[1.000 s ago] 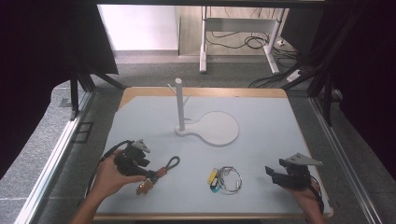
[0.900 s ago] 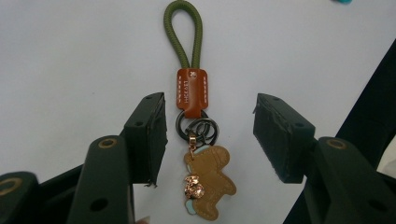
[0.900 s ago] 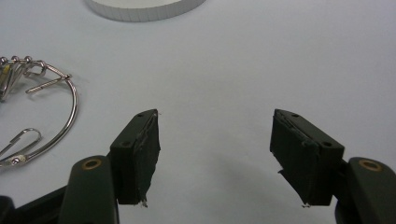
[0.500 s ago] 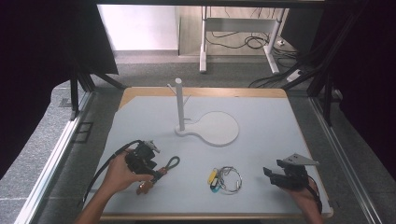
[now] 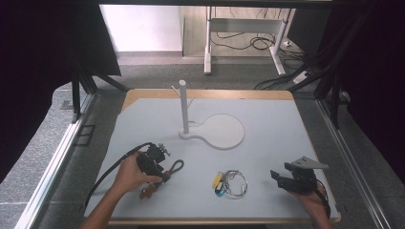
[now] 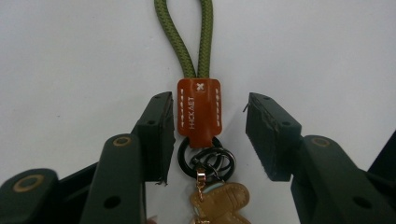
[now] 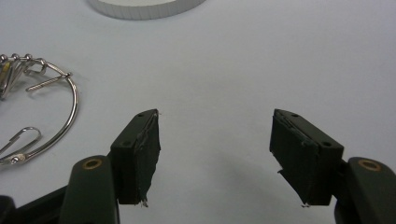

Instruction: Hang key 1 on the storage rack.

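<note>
A keychain with a green cord loop (image 6: 184, 35), a brown leather tab (image 6: 199, 112), black rings and a tan charm (image 6: 219, 200) lies on the table. My left gripper (image 6: 208, 135) is open, its jaws on either side of the leather tab without touching it. In the high view the left gripper (image 5: 155, 164) sits over that keychain (image 5: 175, 166) at the front left. My right gripper (image 7: 215, 156) is open over bare table near a wire ring (image 7: 56, 116). It is at the front right in the high view (image 5: 286, 180).
A white stand with an upright post (image 5: 183, 106) and round base (image 5: 223, 131) stands mid-table. A wire ring with coloured tags (image 5: 229, 183) lies between the grippers. The table's front edge (image 5: 215, 220) is close to both hands.
My left gripper has moved right and forward onto the green-cord keychain, so its jaws now straddle the tab. The right gripper has shifted slightly left.
</note>
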### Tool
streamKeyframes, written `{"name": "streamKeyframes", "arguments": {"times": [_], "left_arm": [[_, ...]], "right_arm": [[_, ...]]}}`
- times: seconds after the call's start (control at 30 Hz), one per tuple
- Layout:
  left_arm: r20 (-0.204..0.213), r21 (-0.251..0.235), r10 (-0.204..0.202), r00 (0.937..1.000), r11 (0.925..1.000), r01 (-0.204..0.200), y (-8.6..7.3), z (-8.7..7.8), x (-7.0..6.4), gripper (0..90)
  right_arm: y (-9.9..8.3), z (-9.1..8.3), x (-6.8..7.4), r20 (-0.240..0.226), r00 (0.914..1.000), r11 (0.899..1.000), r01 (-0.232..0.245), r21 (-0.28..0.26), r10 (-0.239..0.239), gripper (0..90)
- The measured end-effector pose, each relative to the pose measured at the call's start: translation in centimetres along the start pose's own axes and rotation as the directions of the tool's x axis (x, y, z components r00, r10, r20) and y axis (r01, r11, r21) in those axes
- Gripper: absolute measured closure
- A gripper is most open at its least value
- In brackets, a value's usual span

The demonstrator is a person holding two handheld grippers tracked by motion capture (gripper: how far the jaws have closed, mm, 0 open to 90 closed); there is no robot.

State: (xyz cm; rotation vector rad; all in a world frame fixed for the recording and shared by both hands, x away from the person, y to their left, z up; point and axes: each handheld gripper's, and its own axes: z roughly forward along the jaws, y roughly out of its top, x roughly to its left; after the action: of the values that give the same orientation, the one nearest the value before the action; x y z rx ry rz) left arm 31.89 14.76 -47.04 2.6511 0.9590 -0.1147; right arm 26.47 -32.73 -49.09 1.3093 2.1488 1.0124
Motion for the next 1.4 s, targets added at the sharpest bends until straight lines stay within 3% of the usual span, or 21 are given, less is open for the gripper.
{"name": "streamKeyframes", "arguments": {"times": [0.17,0.2,0.27,0.57,0.73,1.17,1.4], "left_arm": [[-0.022,0.028,0.020,0.9996,0.9994,-0.019,0.8,0.3,-0.2,55.1],[-0.026,0.051,0.050,0.9984,0.9975,-0.048,1.0,0.2,-0.2,55.5],[-0.039,0.065,0.061,0.9974,0.9961,-0.059,1.3,0.3,-0.4,56.4],[-0.054,0.132,0.082,0.9952,0.9885,-0.074,1.8,1.1,-0.3,59.7],[-0.061,0.141,0.086,0.9945,0.9871,-0.076,1.8,1.5,-0.2,62.8],[-0.085,0.118,0.080,0.9931,0.9906,-0.070,1.5,1.1,-0.2,66.4],[-0.068,0.053,0.060,0.9959,0.9970,-0.056,1.1,-1.2,0.3,66.4]], "right_arm": [[0.0,0.0,0.0,0.000,1.0000,1.000,-0.001,0.005,0.001,33.6],[0.0,0.1,0.1,0.000,1.0000,1.000,0.001,0.006,-0.001,33.5],[0.0,0.1,0.1,-0.001,1.0000,1.000,0.003,0.008,-0.003,33.5],[0.0,0.0,0.0,0.006,1.0000,1.000,-0.001,0.005,0.001,33.5],[0.1,0.0,0.2,0.006,1.0000,1.000,0.000,0.009,0.000,33.5],[-0.1,0.1,-0.1,0.030,0.9994,1.000,-0.020,0.023,0.019,33.5],[-0.1,0.1,-0.2,0.032,0.9992,0.999,-0.027,0.030,0.026,33.5]]}}
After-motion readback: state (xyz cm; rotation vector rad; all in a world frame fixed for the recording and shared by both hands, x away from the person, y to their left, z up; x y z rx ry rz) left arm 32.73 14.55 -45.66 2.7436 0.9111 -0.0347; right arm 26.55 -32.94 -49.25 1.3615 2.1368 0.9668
